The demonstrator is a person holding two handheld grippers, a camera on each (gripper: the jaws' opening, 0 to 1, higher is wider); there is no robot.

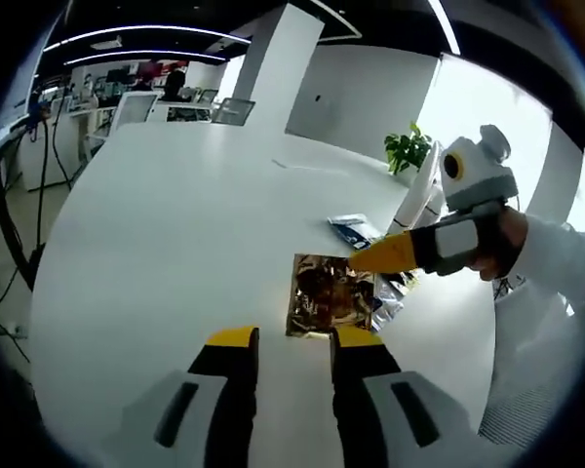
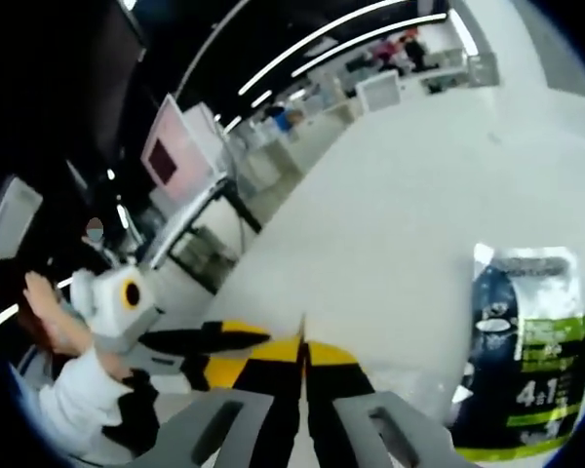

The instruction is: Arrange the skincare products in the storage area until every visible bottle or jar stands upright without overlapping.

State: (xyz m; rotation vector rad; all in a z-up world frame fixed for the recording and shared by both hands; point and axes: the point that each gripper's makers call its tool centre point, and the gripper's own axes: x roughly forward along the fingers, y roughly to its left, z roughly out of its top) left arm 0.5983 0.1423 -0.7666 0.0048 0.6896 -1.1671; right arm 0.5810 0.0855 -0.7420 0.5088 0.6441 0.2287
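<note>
A shiny gold-brown foil packet (image 1: pixel 331 295) lies flat on the white table (image 1: pixel 195 224), just ahead of my left gripper (image 1: pixel 294 339), whose jaws stand open and hold nothing. My right gripper (image 1: pixel 363 260), held by a hand, comes in from the right with its yellow tip at the packet's far right corner. In the right gripper view my right gripper (image 2: pixel 302 353) has its jaws pressed together, and I cannot make out anything between them. A dark blue and green sachet (image 2: pixel 526 361) lies to its right. The left gripper (image 2: pixel 229 338) shows at the left.
A small blue and white sachet (image 1: pixel 353 230) lies beyond the foil packet, and a silvery wrapper edge (image 1: pixel 395 297) sits at the packet's right. A potted plant (image 1: pixel 408 148) stands at the table's far right. Desks and monitors (image 2: pixel 171 146) lie beyond the table edge.
</note>
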